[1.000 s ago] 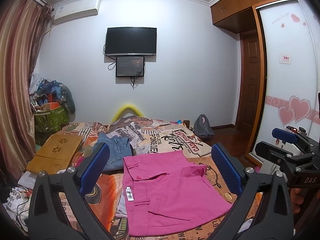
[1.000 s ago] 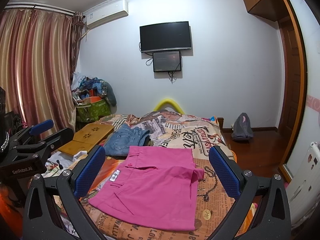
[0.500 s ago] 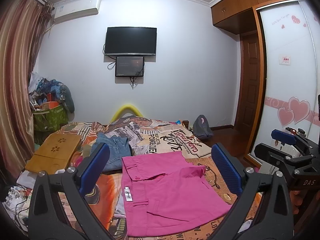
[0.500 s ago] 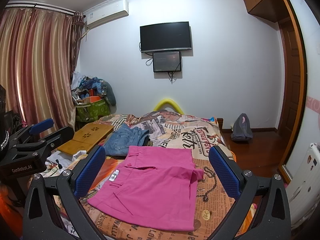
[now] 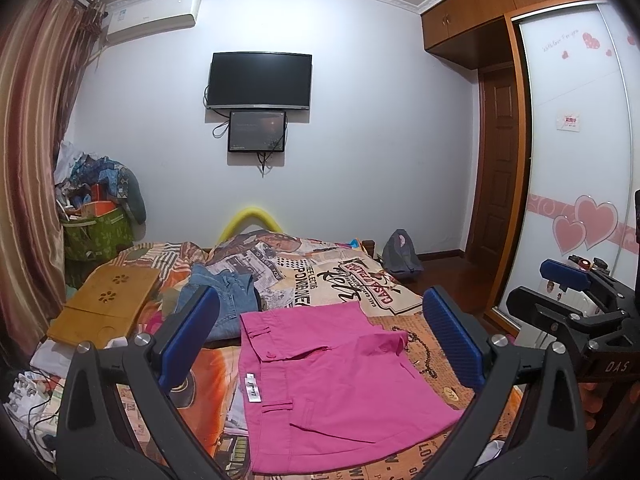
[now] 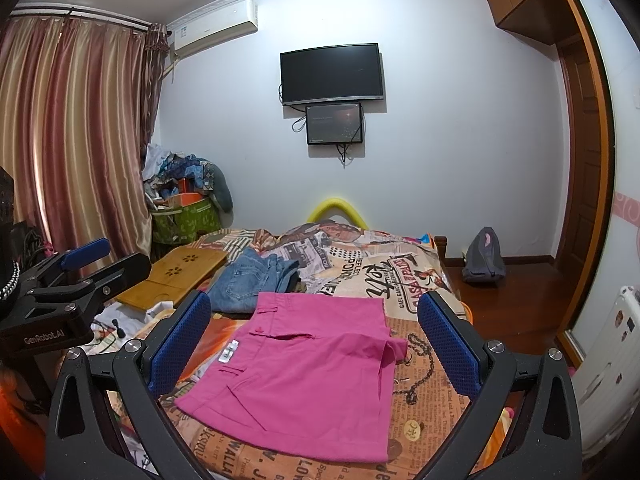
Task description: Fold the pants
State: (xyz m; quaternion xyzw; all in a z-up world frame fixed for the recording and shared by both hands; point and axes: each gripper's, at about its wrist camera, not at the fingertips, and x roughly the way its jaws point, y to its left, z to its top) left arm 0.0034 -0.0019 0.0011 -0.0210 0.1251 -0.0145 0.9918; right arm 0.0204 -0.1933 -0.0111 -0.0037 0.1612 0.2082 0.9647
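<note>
Folded pink pants [image 5: 336, 384] lie flat on the printed bedspread [image 5: 344, 276], with a white tag on the left and the waistband toward the far side. They also show in the right wrist view [image 6: 308, 376]. My left gripper [image 5: 320, 336] is open and empty, held above and in front of the pants. My right gripper [image 6: 312, 340] is open and empty, also held above them. Each gripper shows at the edge of the other's view: the right one [image 5: 576, 300], the left one [image 6: 68, 280].
Folded blue jeans [image 5: 224, 300] lie behind the pink pants. A wooden lap tray [image 5: 108, 304] sits on the bed's left. A green basket of clutter [image 5: 96, 228] stands by the curtain. A grey backpack [image 5: 400, 256] is on the floor by the wardrobe [image 5: 580, 160].
Both grippers have drifted slightly; the pants and everything on the bed lie as before. Both grippers stay open and empty.
</note>
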